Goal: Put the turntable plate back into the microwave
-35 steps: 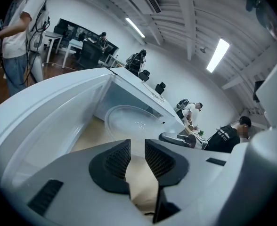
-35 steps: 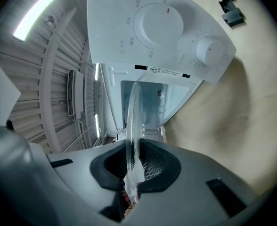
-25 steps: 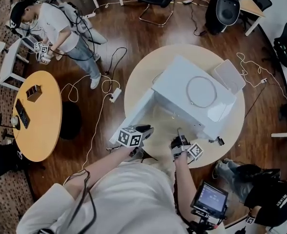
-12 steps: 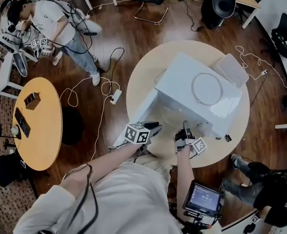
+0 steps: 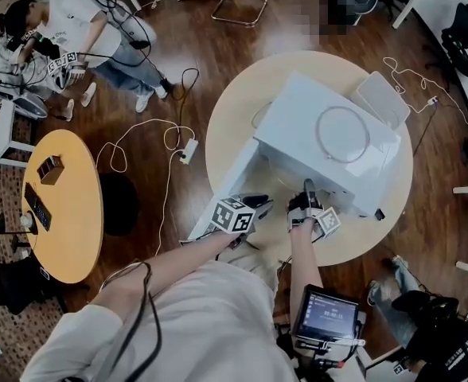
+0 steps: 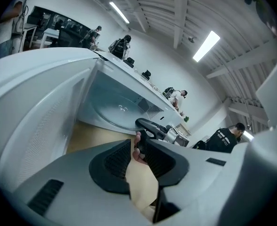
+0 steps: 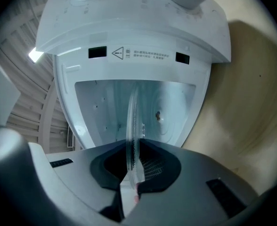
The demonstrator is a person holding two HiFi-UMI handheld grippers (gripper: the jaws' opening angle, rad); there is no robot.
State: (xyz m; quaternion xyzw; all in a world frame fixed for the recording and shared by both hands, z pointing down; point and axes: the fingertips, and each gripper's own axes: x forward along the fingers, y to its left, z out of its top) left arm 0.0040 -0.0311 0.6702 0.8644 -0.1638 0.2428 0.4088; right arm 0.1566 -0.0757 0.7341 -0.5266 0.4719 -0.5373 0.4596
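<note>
The white microwave (image 5: 329, 138) stands on the round table (image 5: 234, 110) with its door (image 5: 222, 193) swung open to the left. My right gripper (image 5: 307, 191) is at the mouth of the cavity, shut on the rim of the clear glass turntable plate (image 7: 133, 126), which shows edge-on between its pads (image 7: 150, 166) and reaches into the cavity (image 7: 171, 112). In the left gripper view the plate (image 6: 112, 112) lies low inside the cavity beyond the right gripper (image 6: 152, 128). My left gripper (image 5: 258, 204) hangs by the door's inner side, its jaws (image 6: 137, 149) a little apart with nothing gripped.
A thin ring (image 5: 342, 134) lies on top of the microwave, and a white square tray (image 5: 385, 98) sits behind it. Cables (image 5: 166, 146) trail over the wooden floor. A second round table (image 5: 63, 197) stands at the left, with a person (image 5: 75, 30) beyond it.
Both grippers have moved forward to the microwave's opening, the right one farther, carrying the plate into the cavity. The person at upper left has shifted.
</note>
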